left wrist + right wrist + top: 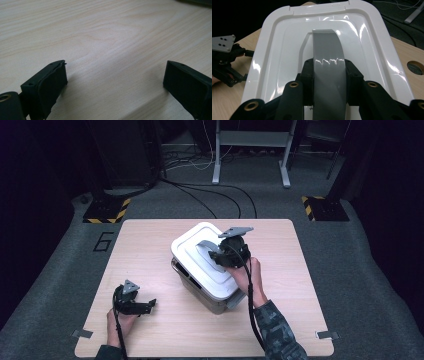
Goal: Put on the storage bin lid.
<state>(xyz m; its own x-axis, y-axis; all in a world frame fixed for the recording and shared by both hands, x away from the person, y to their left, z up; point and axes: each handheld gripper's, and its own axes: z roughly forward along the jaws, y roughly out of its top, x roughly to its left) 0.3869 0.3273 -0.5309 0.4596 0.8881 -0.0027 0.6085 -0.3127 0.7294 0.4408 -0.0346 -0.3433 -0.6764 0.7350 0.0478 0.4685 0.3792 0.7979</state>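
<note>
Right gripper view first: the right gripper [329,75] is seen clamped across a grey, arched plastic carry handle [327,55], one black jaw pressed on each edge of the strap, and the handle is raised off the glossy white, rounded-rectangular plastic lid [372,42]. From the high view, that lid is found capping a grey, translucent plastic storage box [210,297] which sits near the middle of the pale wooden table [150,250], turned at an angle to its edges, with the right gripper [220,256] poised on top of it. Over at the near left of the table, the left gripper [145,306] is held low by the hand [120,322], well apart from the box; in the left gripper view its jaws are spread wide with nothing but bare wood between them. The box is judged stiff and fairly bulky, probably light if little is stored inside, though the contents cannot be made out. The shiny lid looks slippery, so the handle is reckoned the right place to be taken hold of, at its centre where the load hangs evenly. Some swing or tilt should be expected if it is lifted by that one strap, and whether the lid is latched firmly to the box cannot be told from here.
</note>
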